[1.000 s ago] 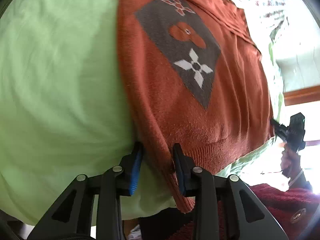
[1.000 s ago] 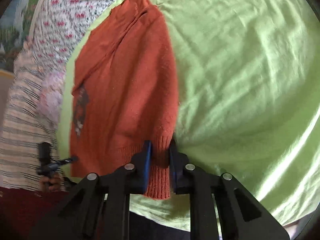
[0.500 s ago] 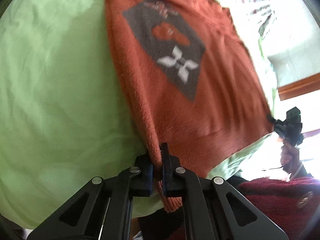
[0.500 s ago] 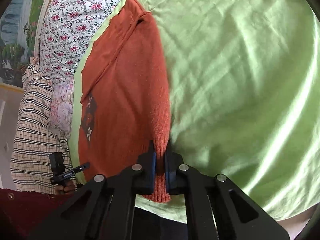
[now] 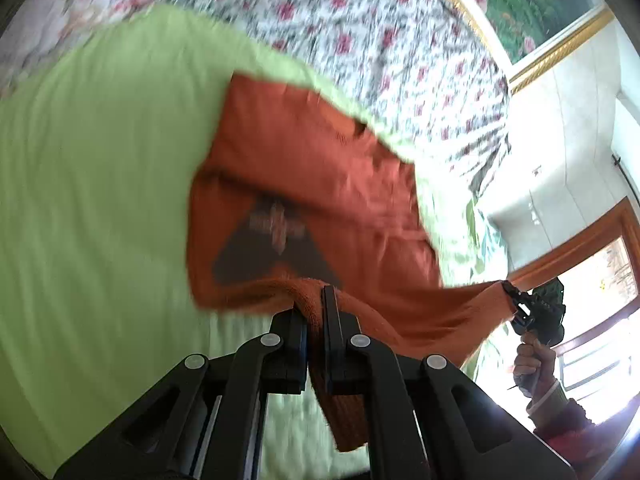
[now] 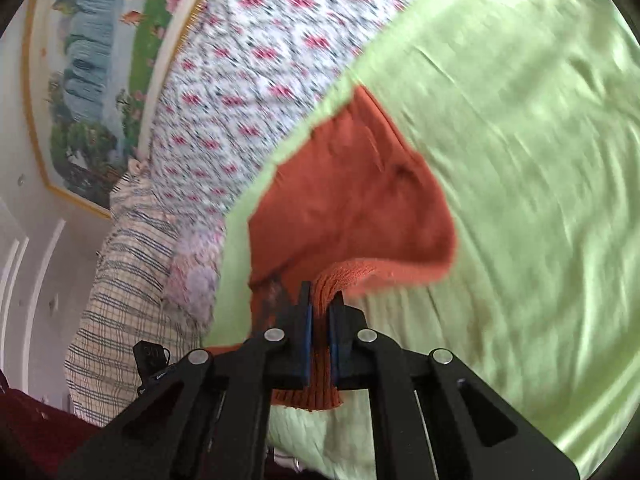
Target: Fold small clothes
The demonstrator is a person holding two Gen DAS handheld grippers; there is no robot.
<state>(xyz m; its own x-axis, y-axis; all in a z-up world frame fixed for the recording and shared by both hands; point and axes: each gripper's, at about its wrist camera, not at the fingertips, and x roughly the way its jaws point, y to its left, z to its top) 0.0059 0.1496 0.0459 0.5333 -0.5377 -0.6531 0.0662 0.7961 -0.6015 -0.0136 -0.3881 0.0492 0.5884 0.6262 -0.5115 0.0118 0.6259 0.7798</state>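
An orange knitted sweater with a grey diamond patch lies on a green sheet. My left gripper is shut on one corner of its ribbed hem and holds it lifted over the body. My right gripper is shut on the other hem corner of the sweater; it also shows in the left wrist view. The hem is raised and carried toward the collar end, so the lower half hangs between the grippers. The frames are motion-blurred.
A floral quilt lies beyond the sweater's collar end. A checked cloth lies at the left of the right wrist view. A framed picture hangs on the wall. A window is at the right.
Both grippers closed on the hem corners, then lifted and carried the hem toward the collar. The sweater, flat before, is now folding over itself.
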